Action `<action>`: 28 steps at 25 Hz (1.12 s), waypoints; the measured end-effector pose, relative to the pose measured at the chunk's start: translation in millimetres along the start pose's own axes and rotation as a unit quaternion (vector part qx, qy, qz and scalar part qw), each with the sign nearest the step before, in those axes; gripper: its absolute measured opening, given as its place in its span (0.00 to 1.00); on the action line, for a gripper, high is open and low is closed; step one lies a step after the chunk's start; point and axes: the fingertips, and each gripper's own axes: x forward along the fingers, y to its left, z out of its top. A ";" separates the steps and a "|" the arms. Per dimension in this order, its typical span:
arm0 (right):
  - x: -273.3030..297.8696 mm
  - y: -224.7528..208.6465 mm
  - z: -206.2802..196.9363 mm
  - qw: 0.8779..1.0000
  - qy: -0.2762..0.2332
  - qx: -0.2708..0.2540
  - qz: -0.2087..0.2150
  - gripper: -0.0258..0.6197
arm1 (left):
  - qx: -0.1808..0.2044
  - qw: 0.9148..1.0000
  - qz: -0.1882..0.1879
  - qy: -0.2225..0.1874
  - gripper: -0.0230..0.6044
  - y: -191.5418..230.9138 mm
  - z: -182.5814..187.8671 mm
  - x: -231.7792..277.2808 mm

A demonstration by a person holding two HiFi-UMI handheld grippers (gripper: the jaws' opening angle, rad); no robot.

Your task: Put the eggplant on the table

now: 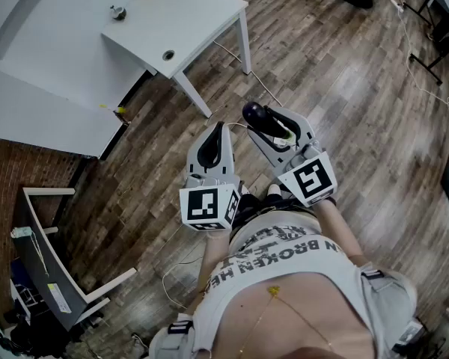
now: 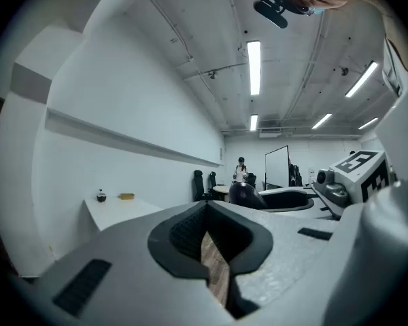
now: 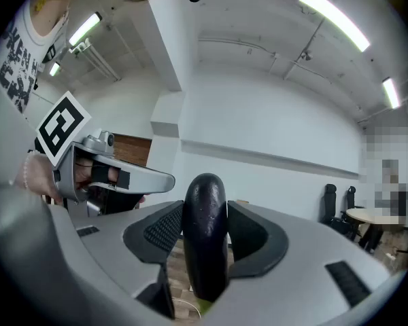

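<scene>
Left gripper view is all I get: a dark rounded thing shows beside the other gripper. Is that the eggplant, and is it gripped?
Observer: Yes. In the right gripper view the eggplant stands between the pads of the right gripper, and both press on its sides.
Operator: Which end sticks out?
Observer: The dark rounded tip points forward past the jaws. The green stem end sits back toward the gripper's body.
Operator: Am I over the table yet?
Observer: No. The head view shows the eggplant over the wooden floor, short of the white table, which lies ahead and to the left.
</scene>
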 end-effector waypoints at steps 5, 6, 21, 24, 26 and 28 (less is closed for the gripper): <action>-13.8 -11.4 -3.1 1.000 -0.015 0.015 -0.001 0.35 | -0.001 1.000 0.007 0.001 0.03 -12.2 -5.4 1.8; -15.1 -12.4 -5.5 1.000 -0.013 0.015 0.001 0.35 | -0.002 1.000 0.009 0.002 0.03 -13.3 -7.1 1.9; 34.1 -22.0 -22.1 0.999 0.007 0.014 0.035 0.35 | -0.028 0.999 0.027 0.018 0.03 26.4 -23.3 34.0; 54.8 -31.1 -23.5 0.999 0.007 0.024 0.031 0.35 | -0.024 0.999 0.016 0.019 0.03 41.7 -21.6 53.3; 70.1 -38.8 -23.3 0.999 0.007 0.026 0.025 0.35 | -0.021 1.000 0.004 0.019 0.03 51.7 -19.9 68.4; 86.5 -46.7 -22.5 1.000 0.006 0.024 0.018 0.35 | -0.019 1.000 -0.009 0.017 0.03 62.0 -16.8 83.8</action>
